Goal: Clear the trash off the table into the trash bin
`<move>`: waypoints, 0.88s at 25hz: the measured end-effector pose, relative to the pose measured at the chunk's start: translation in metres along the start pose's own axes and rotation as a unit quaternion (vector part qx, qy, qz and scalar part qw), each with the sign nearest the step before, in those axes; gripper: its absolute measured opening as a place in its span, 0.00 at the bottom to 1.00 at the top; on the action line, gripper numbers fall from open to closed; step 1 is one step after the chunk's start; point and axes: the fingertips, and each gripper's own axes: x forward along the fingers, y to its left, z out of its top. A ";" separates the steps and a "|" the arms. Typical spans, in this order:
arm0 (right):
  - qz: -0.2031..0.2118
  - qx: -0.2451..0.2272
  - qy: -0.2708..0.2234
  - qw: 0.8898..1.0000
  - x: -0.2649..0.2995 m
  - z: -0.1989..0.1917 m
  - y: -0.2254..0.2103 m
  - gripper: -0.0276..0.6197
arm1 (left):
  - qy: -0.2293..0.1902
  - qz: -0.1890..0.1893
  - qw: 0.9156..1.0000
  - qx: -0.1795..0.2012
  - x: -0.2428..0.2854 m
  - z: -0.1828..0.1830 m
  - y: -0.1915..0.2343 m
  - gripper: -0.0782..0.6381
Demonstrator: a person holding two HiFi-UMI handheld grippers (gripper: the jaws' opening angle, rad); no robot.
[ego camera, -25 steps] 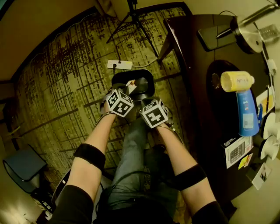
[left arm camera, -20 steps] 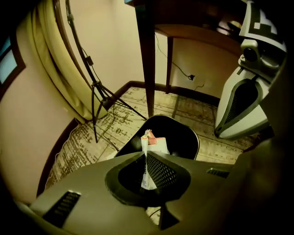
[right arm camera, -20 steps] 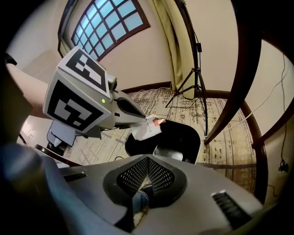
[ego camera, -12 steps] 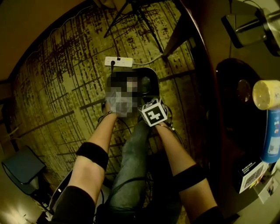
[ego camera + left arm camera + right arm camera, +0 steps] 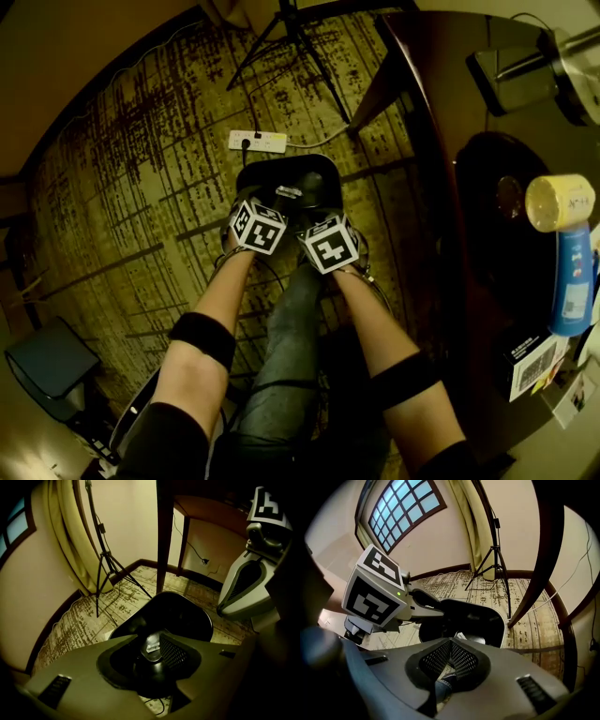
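Observation:
A black trash bin (image 5: 309, 174) stands on the patterned carpet, and both grippers hang over its mouth. My left gripper (image 5: 281, 197) points steeply down into the bin (image 5: 180, 613). Its jaws have just been opening and now stand a little apart. A small pale scrap of trash (image 5: 152, 647) shows in the gap between them, and the pads do not press on it. The same scrap (image 5: 461, 635) is seen at the bin's rim in the right gripper view. My right gripper (image 5: 451, 654) is shut with nothing between its pads, close beside the left one (image 5: 440, 612).
A white power strip (image 5: 257, 141) and a tripod (image 5: 292, 42) stand beyond the bin. The dark wooden table (image 5: 441, 141) is at the right, holding a yellow-capped bottle (image 5: 560, 202), a blue tube (image 5: 570, 286) and a box (image 5: 532, 364). The table leg (image 5: 164, 531) rises just behind the bin.
Both grippers have come down closer to the bin's mouth. The left jaws, shut on the pale scrap before, have parted.

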 end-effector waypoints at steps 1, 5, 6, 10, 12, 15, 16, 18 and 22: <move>0.000 0.002 -0.004 1.000 -0.009 0.005 0.005 0.05 | -0.004 0.000 1.000 -0.006 -0.011 0.003 0.001 0.30; 0.000 0.016 -0.029 0.999 -0.062 0.037 0.030 0.05 | -0.027 0.004 1.000 -0.014 -0.074 0.031 0.005 0.30; -0.001 0.018 -0.039 0.999 -0.081 0.048 0.038 0.05 | -0.037 0.007 0.999 -0.014 -0.097 0.042 0.006 0.25; -0.004 0.015 -0.080 0.997 -0.179 0.093 0.078 0.05 | -0.084 0.015 0.996 -0.025 -0.208 0.080 0.002 0.11; -0.011 0.008 -0.105 0.994 -0.233 0.116 0.096 0.05 | -0.111 0.018 0.993 -0.029 -0.265 0.102 -0.001 0.11; -0.033 0.006 -0.152 0.988 -0.316 0.147 0.113 0.05 | -0.156 0.021 0.987 -0.018 -0.354 0.148 -0.009 0.11; -0.044 0.007 -0.171 0.984 -0.343 0.156 0.115 0.05 | -0.171 0.021 0.985 -0.012 -0.380 0.164 -0.012 0.11; -0.063 0.004 -0.204 0.977 -0.394 0.171 0.116 0.05 | -0.200 0.021 0.980 0.000 -0.429 0.196 -0.022 0.11; -0.100 0.003 -0.240 0.966 -0.480 0.173 0.109 0.05 | -0.244 0.007 0.970 0.011 -0.504 0.246 -0.054 0.11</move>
